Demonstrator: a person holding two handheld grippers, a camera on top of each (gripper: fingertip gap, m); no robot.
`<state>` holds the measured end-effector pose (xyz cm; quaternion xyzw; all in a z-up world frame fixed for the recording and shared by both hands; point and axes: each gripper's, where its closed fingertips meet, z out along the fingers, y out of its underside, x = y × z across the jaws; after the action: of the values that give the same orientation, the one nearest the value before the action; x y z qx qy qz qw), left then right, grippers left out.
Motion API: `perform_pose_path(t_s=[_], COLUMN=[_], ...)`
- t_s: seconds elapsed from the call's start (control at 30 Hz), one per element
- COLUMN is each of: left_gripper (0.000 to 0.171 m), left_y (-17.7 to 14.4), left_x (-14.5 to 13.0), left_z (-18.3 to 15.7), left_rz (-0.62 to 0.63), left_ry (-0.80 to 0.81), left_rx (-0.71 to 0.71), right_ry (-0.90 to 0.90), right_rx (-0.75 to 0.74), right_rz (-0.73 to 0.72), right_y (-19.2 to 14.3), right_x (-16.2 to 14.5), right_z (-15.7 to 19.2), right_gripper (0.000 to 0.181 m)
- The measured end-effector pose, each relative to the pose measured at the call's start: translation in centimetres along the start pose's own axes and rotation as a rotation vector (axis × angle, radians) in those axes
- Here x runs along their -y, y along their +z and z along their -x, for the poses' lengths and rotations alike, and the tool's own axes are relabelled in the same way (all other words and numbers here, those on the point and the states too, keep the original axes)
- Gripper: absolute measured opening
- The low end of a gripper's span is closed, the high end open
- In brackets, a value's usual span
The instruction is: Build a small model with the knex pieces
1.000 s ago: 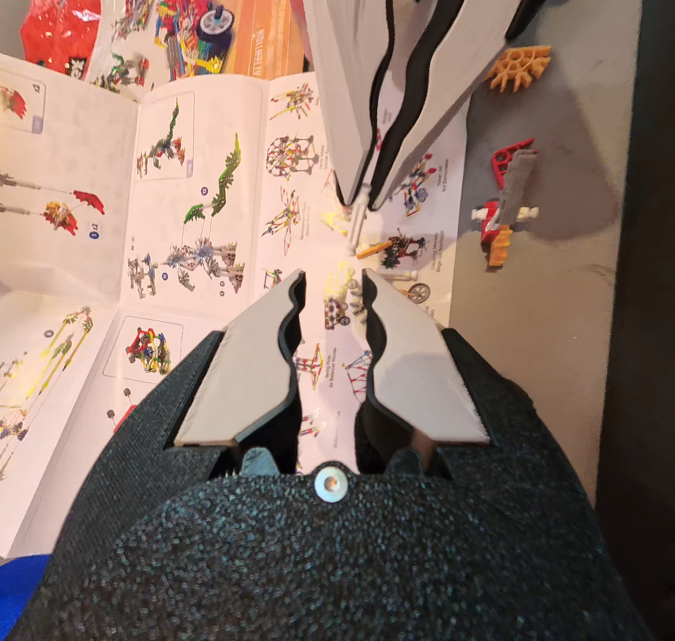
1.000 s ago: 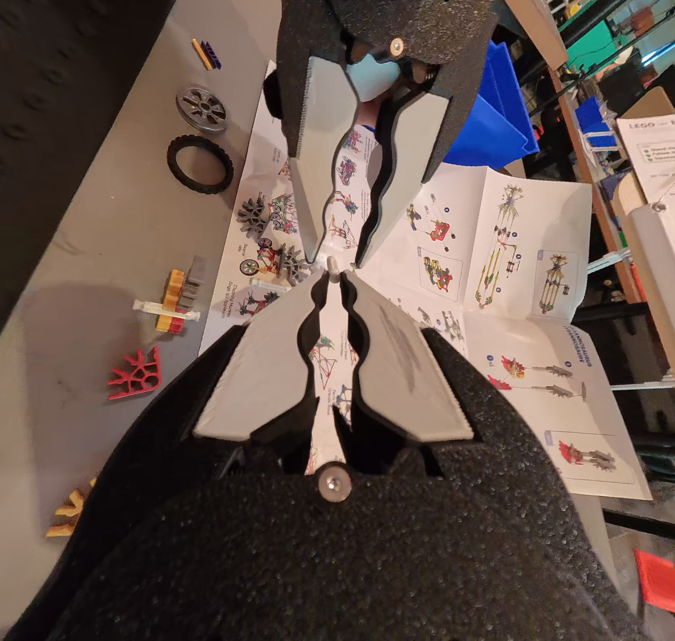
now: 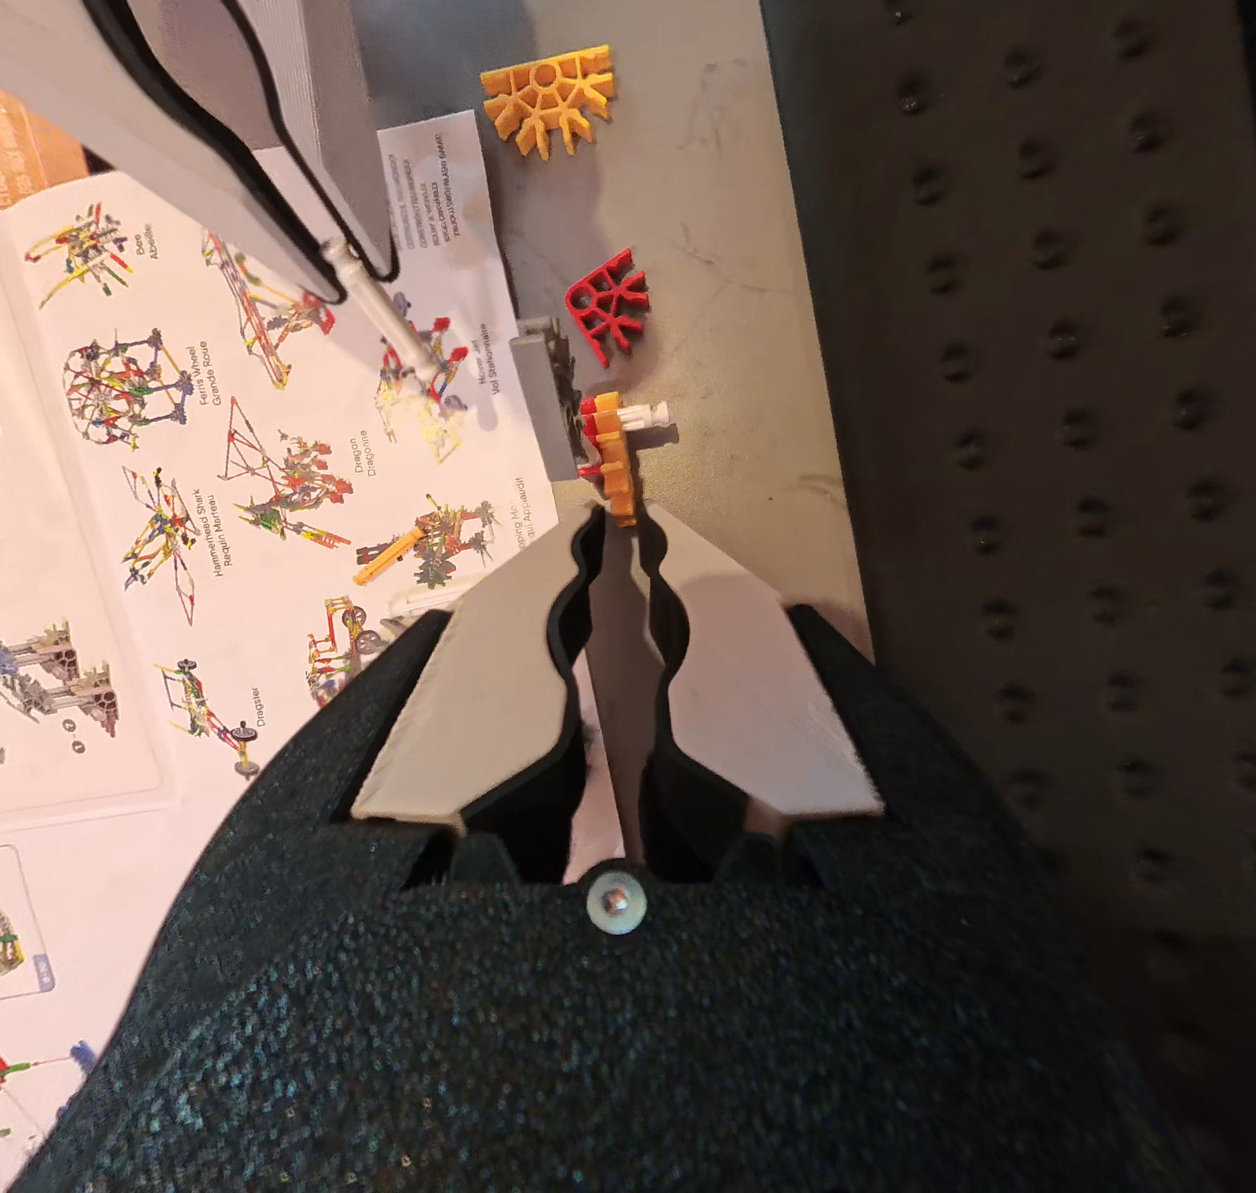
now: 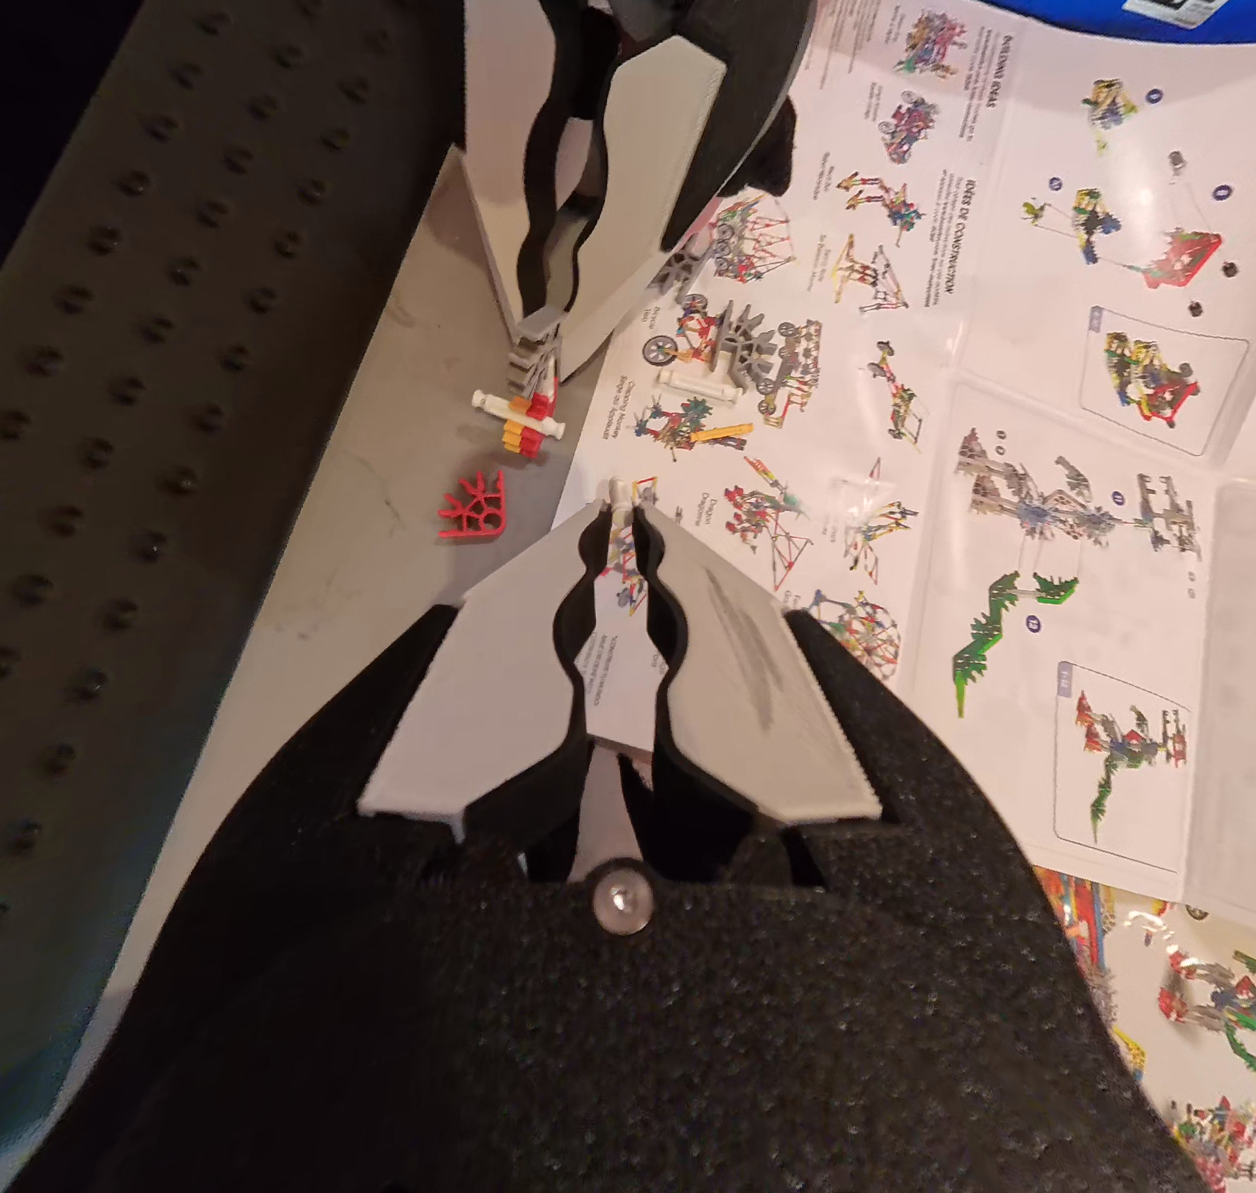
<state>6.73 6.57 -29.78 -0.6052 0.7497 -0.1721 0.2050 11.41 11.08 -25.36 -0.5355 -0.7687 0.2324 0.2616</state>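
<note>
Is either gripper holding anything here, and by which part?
The right gripper pinches a thin white plastic rod at one end. The left gripper is open, holding nothing.

Left gripper (image 3: 620, 514): body is showing black, coarse-grained, speckled plastic, with one silver screw (image 3: 616, 905) seated at centre. Two flat pale grey fingers (image 3: 489, 671) are tapering to points, each edged inside with wavy black padding. Right gripper (image 4: 620, 511): matching build, with its own silver screw (image 4: 622, 903); one finger (image 4: 754, 677) is carrying dark grey smudging and a serrated outer edge.
</note>
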Motion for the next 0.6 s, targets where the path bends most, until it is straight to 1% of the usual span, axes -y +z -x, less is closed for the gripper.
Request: perform_pose_path(t_s=[0.03,0.3,0.4,0.6], left_gripper=[0.006,0.006,0.006,0.006], left_y=[0.1,-0.2,-0.7,-0.7], left_x=[0.0,-0.6,-1.5,-2.2], left_z=[0.0,0.7,1.5,1.5], left_rz=[0.0,0.004,0.027,0.041], left_ry=[0.001,-0.007,-0.021,-0.038], left_rx=[0.003,0.018,0.037,0.022], right_ry=[-0.001,-0.01,-0.019,-0.029], right_rx=[0.013,0.104,0.123,0.14], right_rz=[0.009,0.05,0.063,0.075], right_y=[0.0,0.1,0.3,0.5], right_x=[-0.1,-0.7,-0.8,-0.9], right_z=[0.3,2.1,2.6,3.1], right_gripper=[0.006,0.006,0.006,0.006])
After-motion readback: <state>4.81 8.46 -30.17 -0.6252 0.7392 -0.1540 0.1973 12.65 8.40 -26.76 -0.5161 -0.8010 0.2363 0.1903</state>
